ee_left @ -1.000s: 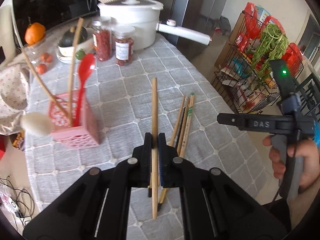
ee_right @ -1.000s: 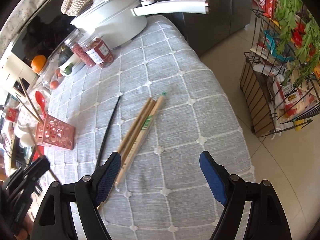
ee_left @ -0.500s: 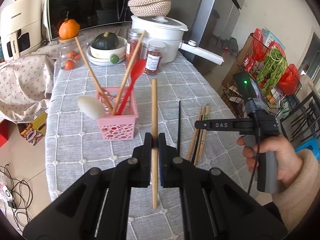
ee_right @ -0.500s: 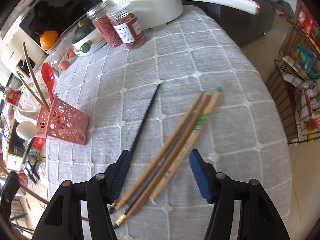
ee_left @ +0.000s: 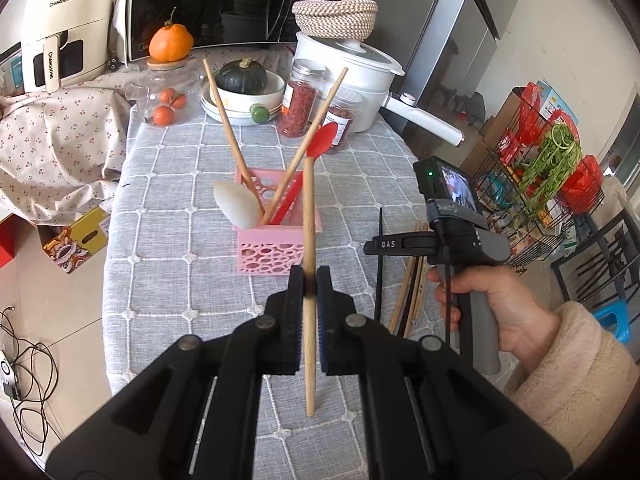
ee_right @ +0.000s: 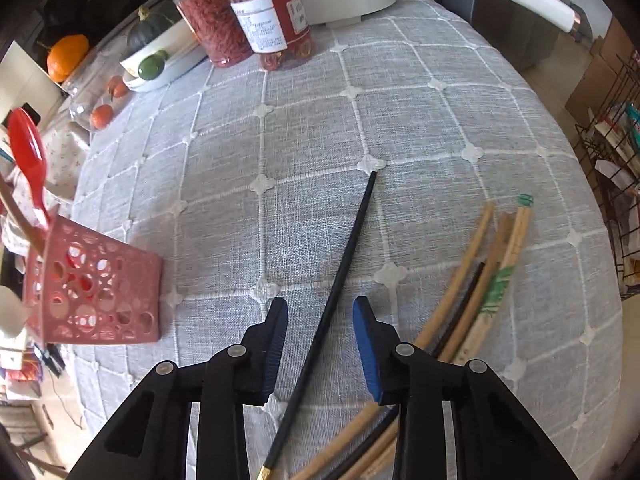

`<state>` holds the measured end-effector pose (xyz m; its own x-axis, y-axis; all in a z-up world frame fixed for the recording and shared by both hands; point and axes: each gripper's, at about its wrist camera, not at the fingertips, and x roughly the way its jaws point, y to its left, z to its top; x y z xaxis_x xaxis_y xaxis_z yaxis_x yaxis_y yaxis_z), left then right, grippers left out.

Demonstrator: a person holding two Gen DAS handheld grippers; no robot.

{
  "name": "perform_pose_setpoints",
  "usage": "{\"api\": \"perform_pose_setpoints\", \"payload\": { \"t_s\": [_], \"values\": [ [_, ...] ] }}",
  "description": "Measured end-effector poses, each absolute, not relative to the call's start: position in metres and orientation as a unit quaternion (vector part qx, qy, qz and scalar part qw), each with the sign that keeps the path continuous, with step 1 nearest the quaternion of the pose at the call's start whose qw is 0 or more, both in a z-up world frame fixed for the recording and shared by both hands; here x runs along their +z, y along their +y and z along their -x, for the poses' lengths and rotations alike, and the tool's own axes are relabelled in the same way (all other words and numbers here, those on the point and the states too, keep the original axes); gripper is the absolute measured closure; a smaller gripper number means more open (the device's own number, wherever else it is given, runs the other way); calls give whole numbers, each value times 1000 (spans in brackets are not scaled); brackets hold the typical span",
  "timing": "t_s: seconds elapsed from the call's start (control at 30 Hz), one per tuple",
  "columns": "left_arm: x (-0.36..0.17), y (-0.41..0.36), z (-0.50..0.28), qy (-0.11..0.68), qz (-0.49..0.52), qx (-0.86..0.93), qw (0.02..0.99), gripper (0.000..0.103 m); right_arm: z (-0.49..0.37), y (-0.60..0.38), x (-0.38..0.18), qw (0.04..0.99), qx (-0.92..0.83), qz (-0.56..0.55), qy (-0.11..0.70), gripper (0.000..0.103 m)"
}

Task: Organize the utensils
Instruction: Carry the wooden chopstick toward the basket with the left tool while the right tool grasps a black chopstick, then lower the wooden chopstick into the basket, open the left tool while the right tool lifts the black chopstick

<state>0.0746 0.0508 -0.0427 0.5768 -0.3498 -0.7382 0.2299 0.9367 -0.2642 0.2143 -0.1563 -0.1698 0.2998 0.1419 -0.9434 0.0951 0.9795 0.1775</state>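
Wooden chopstick (ee_left: 308,248) stands nearly upright, pinched between the clenched fingers of the left gripper (ee_left: 309,280), its upper end reaching up in front of the pink perforated basket (ee_left: 276,246) on the surface (ee_left: 176,184), which is covered by a grey checked cloth. That basket holds two more wooden sticks (ee_left: 230,128) that lean apart in a V, a red spoon (ee_left: 320,142) and a white spoon (ee_left: 236,204) tipped over its left rim. In the left wrist view the right hand (ee_left: 486,304) grips the handle of the other tool over the chopsticks to the right of the basket.

From the right wrist view, the right gripper (ee_right: 320,312) is spread apart and holds nothing; a single black chopstick (ee_right: 340,280) lies on the cloth and runs between its two fingers, not touched by either pad as far as can be seen. Just to the right lies a loose bundle of chopsticks (ee_right: 476,280), mostly wooden with one black among them and one marked green, partly under the right finger. The pink basket sits well to the left of this gripper. At the far end of the surface stand two jars (ee_right: 248,20) of red contents, a white pot (ee_left: 348,80), and a bowl with a green squash (ee_left: 240,78)
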Motion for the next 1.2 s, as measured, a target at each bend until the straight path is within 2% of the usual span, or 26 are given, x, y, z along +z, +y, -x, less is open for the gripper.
{"api": "perform_pose_setpoints", "payload": {
  "t_s": [0.1,0.17,0.2,0.23,0.47,0.9,1.2],
  "values": [
    [-44,52,-75,430,67,-162,886,96,-216,-149,-170,802,8,-78,592,71],
    [-45,53,-76,431,67,-160,886,96,-217,-147,-171,804,2,-62,591,81],
    [-45,53,-76,430,66,-158,886,96,-217,-147,-172,806,-1,-54,590,89],
    [-45,53,-76,430,65,-156,887,96,-217,-146,-173,808,-4,-47,587,91],
    [-47,52,-77,423,60,-146,892,96,-203,-159,-168,814,25,-82,575,95],
    [-14,66,-65,358,80,-130,921,96,-133,-205,-75,873,118,-114,459,96],
    [28,73,-49,253,108,-136,952,96,-101,-203,-20,907,147,-104,380,97]
  ]
}}
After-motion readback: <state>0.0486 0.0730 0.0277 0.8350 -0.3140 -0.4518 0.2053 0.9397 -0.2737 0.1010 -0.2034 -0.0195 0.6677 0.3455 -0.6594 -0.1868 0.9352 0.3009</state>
